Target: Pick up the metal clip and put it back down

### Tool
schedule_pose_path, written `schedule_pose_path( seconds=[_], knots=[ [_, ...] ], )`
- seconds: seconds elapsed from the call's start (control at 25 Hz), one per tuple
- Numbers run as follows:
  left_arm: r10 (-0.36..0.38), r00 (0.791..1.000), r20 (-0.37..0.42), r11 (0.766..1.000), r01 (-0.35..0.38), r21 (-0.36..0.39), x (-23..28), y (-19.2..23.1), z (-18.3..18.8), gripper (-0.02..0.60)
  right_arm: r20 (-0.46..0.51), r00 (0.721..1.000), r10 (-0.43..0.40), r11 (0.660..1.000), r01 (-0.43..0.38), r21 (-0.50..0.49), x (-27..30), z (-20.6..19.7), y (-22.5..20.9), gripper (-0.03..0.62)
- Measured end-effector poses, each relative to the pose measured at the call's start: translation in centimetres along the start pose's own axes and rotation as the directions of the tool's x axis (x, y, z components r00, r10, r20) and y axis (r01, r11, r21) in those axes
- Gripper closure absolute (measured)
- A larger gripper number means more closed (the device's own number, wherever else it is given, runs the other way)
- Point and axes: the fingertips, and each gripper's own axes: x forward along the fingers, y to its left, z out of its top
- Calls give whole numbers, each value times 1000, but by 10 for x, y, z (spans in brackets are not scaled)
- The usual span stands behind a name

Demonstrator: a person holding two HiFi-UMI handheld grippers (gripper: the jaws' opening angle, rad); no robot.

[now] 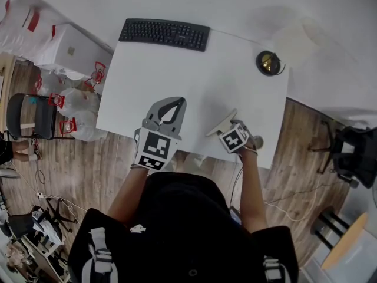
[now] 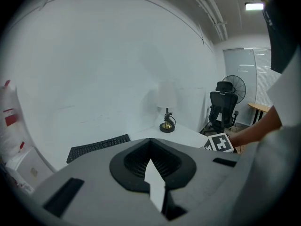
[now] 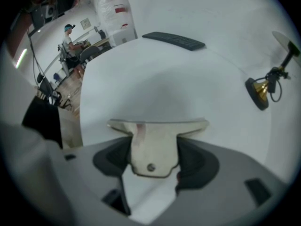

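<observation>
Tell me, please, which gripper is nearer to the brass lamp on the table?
Right. The right gripper, holding the metal clip, is left of the lamp and nearer the person; the left gripper is farther left.

Lower part of metal clip [image 3: 155, 135] hidden between right tool [image 3: 152, 160] jaws; lamp [image 3: 257, 94] shade cut off.

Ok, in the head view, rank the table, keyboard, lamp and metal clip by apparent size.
1. table
2. keyboard
3. lamp and metal clip: these look about alike, and the clip may be nearer the camera, so they are left unranked.
</observation>
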Motion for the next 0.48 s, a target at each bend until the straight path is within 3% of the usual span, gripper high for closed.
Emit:
schedule_pose_path(
  seconds=[0.48],
  knots=[
    [-8,1000,23,1000,8,4,-8,-3,4,557,5,1000,-5,999,5,38,0,-3,2,310]
  ],
)
